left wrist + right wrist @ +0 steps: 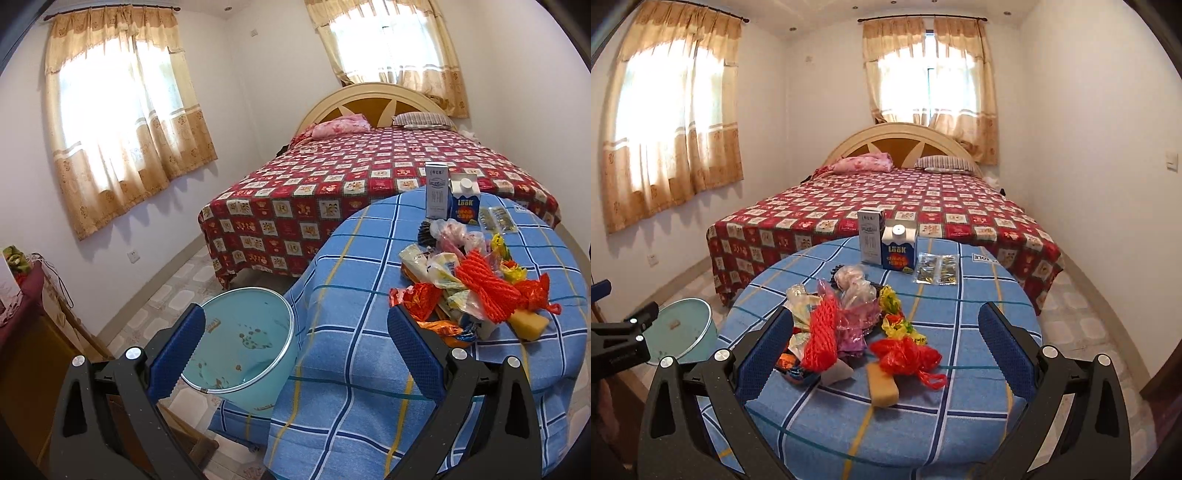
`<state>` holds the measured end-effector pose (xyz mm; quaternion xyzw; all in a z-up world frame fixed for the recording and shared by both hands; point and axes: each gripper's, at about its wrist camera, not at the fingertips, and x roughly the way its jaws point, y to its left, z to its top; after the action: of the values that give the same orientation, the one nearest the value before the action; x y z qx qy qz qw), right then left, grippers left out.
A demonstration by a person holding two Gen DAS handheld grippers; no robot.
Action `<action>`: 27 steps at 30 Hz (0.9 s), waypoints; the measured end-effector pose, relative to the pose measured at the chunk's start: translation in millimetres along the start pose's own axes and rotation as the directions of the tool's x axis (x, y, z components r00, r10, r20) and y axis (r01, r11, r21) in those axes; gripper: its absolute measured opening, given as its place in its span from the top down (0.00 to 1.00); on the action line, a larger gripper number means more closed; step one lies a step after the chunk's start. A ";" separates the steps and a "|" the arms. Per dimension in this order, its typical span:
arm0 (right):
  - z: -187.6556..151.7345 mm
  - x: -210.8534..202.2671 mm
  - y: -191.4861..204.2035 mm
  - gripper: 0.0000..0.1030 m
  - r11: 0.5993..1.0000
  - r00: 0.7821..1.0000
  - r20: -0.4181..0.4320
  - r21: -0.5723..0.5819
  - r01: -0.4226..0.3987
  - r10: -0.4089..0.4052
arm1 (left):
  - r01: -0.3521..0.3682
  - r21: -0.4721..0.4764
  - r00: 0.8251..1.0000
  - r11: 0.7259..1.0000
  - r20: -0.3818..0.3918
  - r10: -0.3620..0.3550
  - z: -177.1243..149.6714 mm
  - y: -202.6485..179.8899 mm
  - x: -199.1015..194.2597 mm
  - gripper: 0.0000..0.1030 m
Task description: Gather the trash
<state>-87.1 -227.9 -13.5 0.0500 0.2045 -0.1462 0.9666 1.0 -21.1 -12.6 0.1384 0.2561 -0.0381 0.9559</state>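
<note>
Trash heaped, crumpled wrappers, red netting

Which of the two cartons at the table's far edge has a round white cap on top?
The blue carton, the shorter one marked LOOK. The taller grey carton on its left has a flat top with no cap.

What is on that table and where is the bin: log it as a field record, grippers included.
surface: round table under blue checked cloth
trash pile: wrappers, red net, red bag, yellow sponge
upright cartons: grey carton, blue carton
bin: pale blue bucket on the floor, left of the table
left gripper: open, empty
right gripper: open, empty
</note>
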 end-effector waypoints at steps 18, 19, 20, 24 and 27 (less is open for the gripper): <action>-6.4 5.6 -4.9 0.05 1.000 1.000 -0.012 0.006 -0.004 0.004 | -0.017 -0.014 1.000 1.000 0.010 0.017 3.2 7.6 -3.2 0.06; -7.0 4.9 -4.4 0.05 1.000 1.000 -0.015 0.004 -0.004 0.004 | -0.018 -0.013 1.000 1.000 0.011 0.019 3.3 7.3 -3.2 0.06; -7.5 5.0 -4.4 0.05 1.000 1.000 -0.016 0.003 -0.004 0.005 | -0.021 -0.013 1.000 1.000 0.012 0.021 3.4 7.8 -3.3 0.06; -8.5 5.7 -3.6 0.05 1.000 1.000 -0.016 0.002 -0.005 0.005 | -0.021 -0.017 1.000 1.000 0.013 0.022 3.9 9.4 -3.2 0.06; -8.6 5.7 -3.5 0.05 1.000 1.000 -0.016 0.003 -0.004 0.004 | -0.025 -0.022 1.000 0.999 0.015 0.025 5.0 10.6 -2.9 0.06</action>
<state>-86.4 -231.4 -23.8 0.0530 0.2122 -0.1440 0.9651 2.4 -12.3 -4.4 0.1309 0.2475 -0.0243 0.9597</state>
